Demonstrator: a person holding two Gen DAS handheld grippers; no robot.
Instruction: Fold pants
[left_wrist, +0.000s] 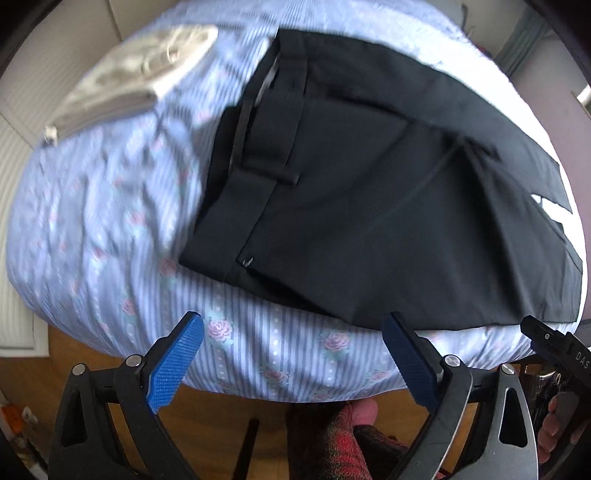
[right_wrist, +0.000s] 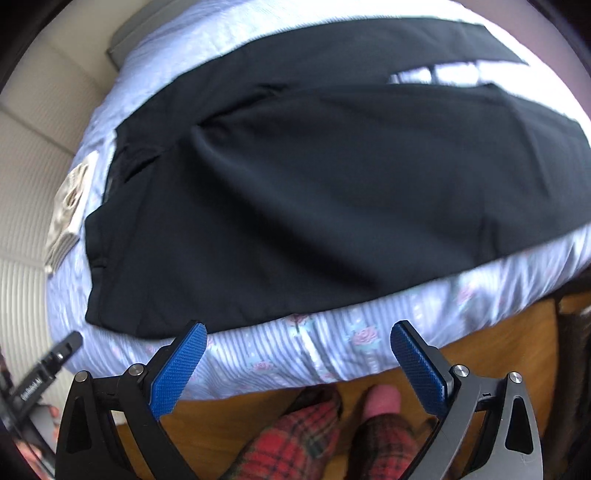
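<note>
So I hold left claw (left_wrist: 291, 356) and right claw (right_wrist: 297, 363) wide, empty, above the bed (left_wrist: 110, 229) edge, ready for the flat black pants (right_wrist: 295, 192).

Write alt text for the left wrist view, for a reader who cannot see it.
Black pants lie spread on a bed with a striped, rose-print bedsheet, waistband toward the left. The left gripper hangs at the near edge, jaws wide open and empty, short of the cloth. A folded beige cloth lies at upper left.
</note>
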